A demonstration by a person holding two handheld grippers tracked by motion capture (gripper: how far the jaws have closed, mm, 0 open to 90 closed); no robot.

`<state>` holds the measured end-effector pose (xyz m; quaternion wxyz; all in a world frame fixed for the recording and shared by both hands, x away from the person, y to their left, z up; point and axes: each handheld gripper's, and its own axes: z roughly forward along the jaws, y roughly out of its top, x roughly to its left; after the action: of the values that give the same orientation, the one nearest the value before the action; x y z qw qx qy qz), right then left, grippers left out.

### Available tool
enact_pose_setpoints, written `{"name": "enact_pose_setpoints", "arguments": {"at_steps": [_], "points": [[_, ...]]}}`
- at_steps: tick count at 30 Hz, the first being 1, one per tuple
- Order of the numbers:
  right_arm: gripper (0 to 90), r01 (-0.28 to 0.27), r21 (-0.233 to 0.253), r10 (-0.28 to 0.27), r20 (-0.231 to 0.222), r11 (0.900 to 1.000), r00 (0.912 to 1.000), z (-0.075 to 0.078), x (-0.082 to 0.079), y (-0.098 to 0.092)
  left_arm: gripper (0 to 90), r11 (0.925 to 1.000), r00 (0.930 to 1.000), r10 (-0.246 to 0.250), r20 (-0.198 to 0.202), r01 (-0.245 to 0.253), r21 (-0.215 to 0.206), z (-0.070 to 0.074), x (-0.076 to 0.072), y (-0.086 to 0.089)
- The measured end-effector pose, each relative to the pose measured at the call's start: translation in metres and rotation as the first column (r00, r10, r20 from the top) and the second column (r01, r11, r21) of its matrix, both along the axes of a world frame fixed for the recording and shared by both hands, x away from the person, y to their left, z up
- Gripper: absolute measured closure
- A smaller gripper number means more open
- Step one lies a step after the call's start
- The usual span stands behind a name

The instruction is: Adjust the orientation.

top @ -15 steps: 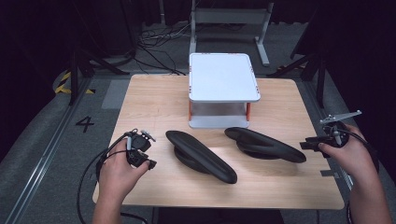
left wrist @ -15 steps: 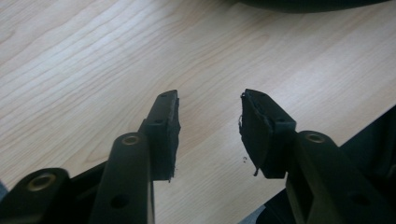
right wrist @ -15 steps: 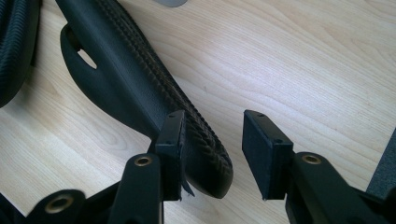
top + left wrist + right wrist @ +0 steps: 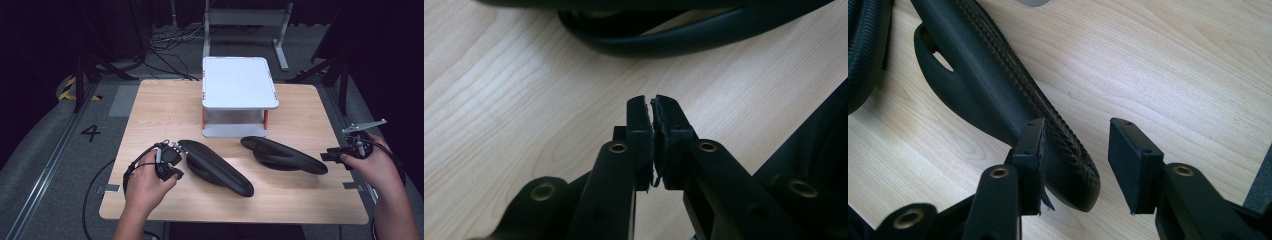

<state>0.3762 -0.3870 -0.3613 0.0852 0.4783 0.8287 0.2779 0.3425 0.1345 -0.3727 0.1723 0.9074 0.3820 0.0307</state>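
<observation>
High view shows two black slip-on shoes lying on their sides on the wooden table [image 4: 150, 100], with a white two-tier rack [image 4: 239, 82] standing at 12 o'clock of them. The left shoe [image 4: 216, 167] runs from mid-table down toward 5 o'clock; the right shoe [image 4: 284, 155] lies just beside it toward 3 o'clock, and the two are apart. Neither shoe is on the rack, whose top and lower shelf are bare, so I judge the work, which looks like moving the shoes, as barely begun: no shoe is lifted and none is gripped yet.

The left gripper [image 4: 172, 160] sits at the 9 o'clock end of the left shoe, very near it. In the left gripper view its jaws are pressed together on nothing, over bare wood, with the shoe's dark rim [image 4: 684, 37] curving at 12 o'clock. It would have to open before it can take anything.

The right gripper [image 4: 334, 156] is at the 3 o'clock tip of the right shoe. In the right gripper view its jaws stand spread, with the ribbed end of that shoe [image 4: 1048, 145] between them, close against the left-hand pad; the grasp looks prepared but not made.

Whether that pad truly touches the shoe is hard to tell. The left shoe's far end is cut off in the left gripper view, and the shoes' insides are mostly too dark to make out.
</observation>
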Motion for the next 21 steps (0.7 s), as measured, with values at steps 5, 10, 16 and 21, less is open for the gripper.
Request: {"name": "enact_pose_setpoints", "arguments": {"at_steps": [5, 10, 16, 21], "points": [[58.6, 0.016, 0.002, -0.016, 0.003, 1.0, 0.9999, -0.001, -0.003, -0.003, 87.6, 0.9997, 0.9995, -0.024, 0.019, 0.024, -0.008, -0.002, 0.005, -0.015], [58.4, 0.024, -0.005, -0.024, 0.002, 1.0, 0.9997, -0.003, -0.006, -0.006, 89.5, 0.9993, 0.9991, -0.037, 0.022, 0.037, -0.004, -0.004, 0.011, -0.024], [58.2, 0.037, -0.009, -0.037, 0.008, 0.999, 0.9993, -0.002, -0.012, -0.009, 89.7, 0.999, 0.9991, -0.042, -0.001, 0.042, 0.014, -0.012, 0.021, -0.037], [58.2, 0.054, -0.002, -0.054, 0.017, 0.999, 0.9984, -0.001, -0.015, -0.013, 88.4, 0.998, 0.9979, -0.061, -0.02, 0.061, 0.016, -0.015, 0.024, -0.046]]}}
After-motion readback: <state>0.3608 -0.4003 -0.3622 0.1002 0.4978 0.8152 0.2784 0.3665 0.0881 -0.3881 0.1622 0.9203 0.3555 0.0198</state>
